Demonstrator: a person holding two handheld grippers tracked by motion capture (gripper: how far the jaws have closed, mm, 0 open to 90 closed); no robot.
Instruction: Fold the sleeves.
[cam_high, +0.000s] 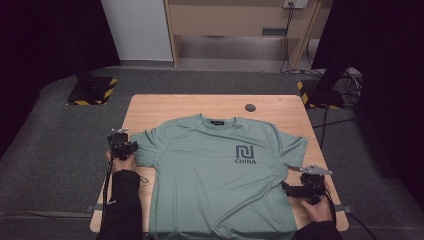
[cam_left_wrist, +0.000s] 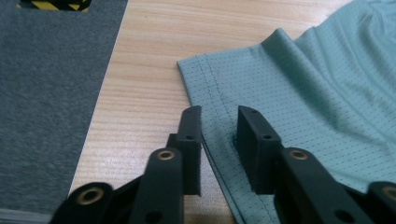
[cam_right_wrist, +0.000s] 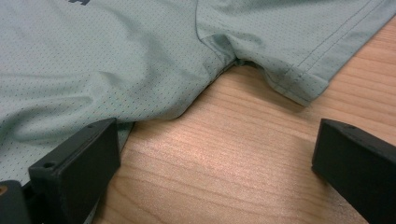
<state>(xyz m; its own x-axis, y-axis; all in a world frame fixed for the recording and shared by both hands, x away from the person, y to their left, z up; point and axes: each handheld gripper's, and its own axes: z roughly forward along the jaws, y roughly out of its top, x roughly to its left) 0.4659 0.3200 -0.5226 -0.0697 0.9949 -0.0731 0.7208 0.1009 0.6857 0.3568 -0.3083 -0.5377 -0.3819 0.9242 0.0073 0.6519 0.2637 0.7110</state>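
shirt (cam_high: 220, 170) flat on surface (cam_high: 200, 105), unfolded. left gripper (cam_left_wrist: 219, 133) nearly closed on sleeve hem (cam_left_wrist: 205, 116); right gripper (cam_right_wrist: 210, 163) wide open, empty. folding all ahead.

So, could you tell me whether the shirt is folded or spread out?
Spread out: the shirt lies flat, front up on the table, both sleeves out to the sides and its logo showing. No part is folded over.

This looks like a lab or recording studio set up for filming. A plain wooden table (cam_high: 150, 107) stands on grey carpet (cam_high: 50, 130), flanked by two dark stands whose bases carry yellow-and-black hazard tape (cam_high: 91, 91). Cables (cam_high: 345, 80) lie tangled at the upper right, and black curtains (cam_high: 30, 40) close off both sides.
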